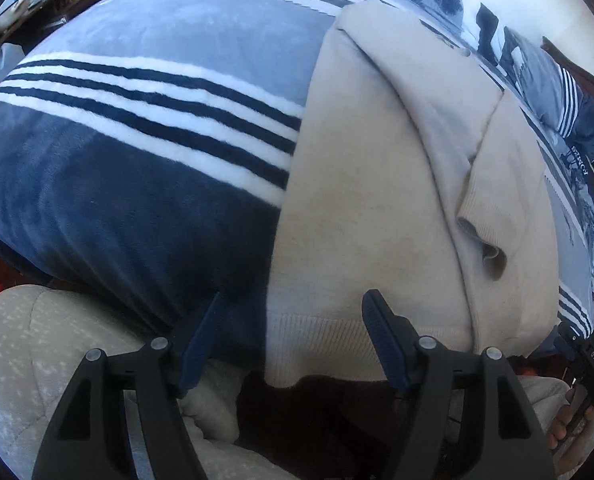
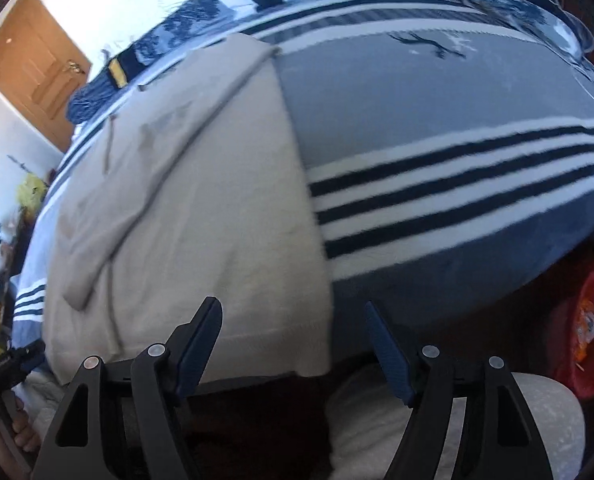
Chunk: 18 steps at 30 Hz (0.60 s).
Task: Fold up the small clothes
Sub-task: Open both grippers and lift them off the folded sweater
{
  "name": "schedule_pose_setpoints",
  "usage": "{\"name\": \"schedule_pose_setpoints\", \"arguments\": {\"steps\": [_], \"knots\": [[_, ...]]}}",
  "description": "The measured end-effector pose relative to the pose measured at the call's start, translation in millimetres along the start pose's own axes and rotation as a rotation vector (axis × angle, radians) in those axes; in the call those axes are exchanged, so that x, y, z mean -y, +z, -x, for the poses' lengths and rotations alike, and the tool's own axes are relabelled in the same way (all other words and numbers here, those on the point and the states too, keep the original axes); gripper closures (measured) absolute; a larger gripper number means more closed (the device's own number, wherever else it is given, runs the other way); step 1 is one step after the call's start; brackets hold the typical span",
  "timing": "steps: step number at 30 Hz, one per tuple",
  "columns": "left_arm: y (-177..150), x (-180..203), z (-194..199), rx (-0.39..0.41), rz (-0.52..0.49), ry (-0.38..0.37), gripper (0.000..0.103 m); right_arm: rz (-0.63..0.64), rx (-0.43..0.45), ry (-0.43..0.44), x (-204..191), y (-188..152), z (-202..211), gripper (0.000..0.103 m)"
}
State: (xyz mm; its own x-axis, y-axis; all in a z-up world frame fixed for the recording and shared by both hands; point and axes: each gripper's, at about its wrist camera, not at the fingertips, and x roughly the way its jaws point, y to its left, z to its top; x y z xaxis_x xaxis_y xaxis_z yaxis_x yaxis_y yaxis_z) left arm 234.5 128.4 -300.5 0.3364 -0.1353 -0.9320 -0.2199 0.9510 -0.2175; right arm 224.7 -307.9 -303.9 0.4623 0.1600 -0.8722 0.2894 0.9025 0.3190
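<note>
A beige knit sweater [image 1: 369, 208] lies flat on a blue, grey and white striped blanket [image 1: 145, 120], with a sleeve folded across its body. It also shows in the right wrist view [image 2: 201, 216]. My left gripper [image 1: 295, 316] is open and empty, just above the sweater's ribbed hem at its left bottom corner. My right gripper [image 2: 293, 320] is open and empty, over the hem at the sweater's right bottom corner. The right gripper also shows at the far right edge of the left wrist view [image 1: 589, 364].
The blanket [image 2: 437, 112] covers a bed. Other dark and striped clothes [image 1: 553, 92] lie at the far side. A wooden door [image 2: 37, 68] stands at the left. A red bucket [image 2: 585, 328] sits on the floor at the right. The person's light trousers [image 1: 37, 360] are below.
</note>
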Motion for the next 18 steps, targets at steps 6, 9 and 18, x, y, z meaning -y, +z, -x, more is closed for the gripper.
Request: {"name": "schedule_pose_setpoints", "arguments": {"steps": [6,9,18], "knots": [[1.3,1.4,-10.7,-0.03,0.005,-0.014,0.033,0.018,-0.083,-0.014,-0.2,-4.1,-21.3,0.042],[3.0,1.3,-13.0,-0.036,0.008,-0.014,0.033,0.03,-0.107,-0.009,0.2,-5.6,-28.1,0.049],[6.0,-11.2,-12.9,-0.025,0.077,-0.065,0.044,0.027,-0.121,0.032,5.9,-4.8,-31.6,0.052]]}}
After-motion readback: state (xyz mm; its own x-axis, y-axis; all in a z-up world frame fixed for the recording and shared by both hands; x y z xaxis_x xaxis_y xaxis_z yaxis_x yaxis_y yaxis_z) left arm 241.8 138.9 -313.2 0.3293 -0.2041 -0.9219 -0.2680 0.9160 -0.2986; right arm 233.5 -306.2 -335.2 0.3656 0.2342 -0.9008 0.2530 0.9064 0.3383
